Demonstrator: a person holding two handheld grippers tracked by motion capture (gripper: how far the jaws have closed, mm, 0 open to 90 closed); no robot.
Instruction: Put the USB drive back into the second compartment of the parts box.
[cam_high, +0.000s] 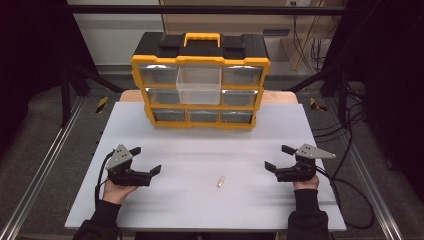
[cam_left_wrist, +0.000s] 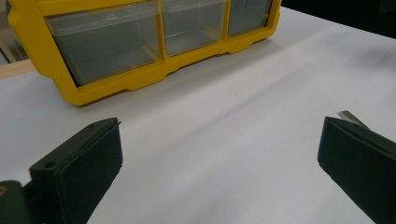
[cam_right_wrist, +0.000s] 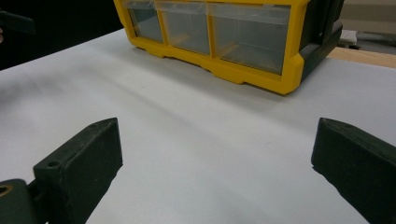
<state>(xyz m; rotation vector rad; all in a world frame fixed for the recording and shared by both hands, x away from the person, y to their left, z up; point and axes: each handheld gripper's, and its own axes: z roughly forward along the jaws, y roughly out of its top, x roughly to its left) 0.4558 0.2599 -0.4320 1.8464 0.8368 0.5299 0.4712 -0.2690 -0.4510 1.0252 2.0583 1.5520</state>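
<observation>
Two hands hold two tongs over a white tabletop. The left tongs sit near the left edge, and their jaws stand wide apart with nothing between them. The right tongs sit near the right edge, and their jaws are wide too and hold nothing. Both point in toward the middle.

Between them, a bit closer to the person, lies a small pin – shiny and thin. It is too small to tell what it really is. It touches neither tongs. In the left gripper view one end of the pin peeks out behind the right-hand jaw, and the rest is hidden by that jaw.

At the far side of the tabletop stands a yellow box with clear drawers and a black top with a yellow handle. One drawer in the top row sticks out toward the person. Its inside looks bare, but the plastic is cloudy, so it is hard to be sure. The two gripper views cut off the box – each shows just its bottom row.

The sleeves are cut off at the bottom edge of the high view.
</observation>
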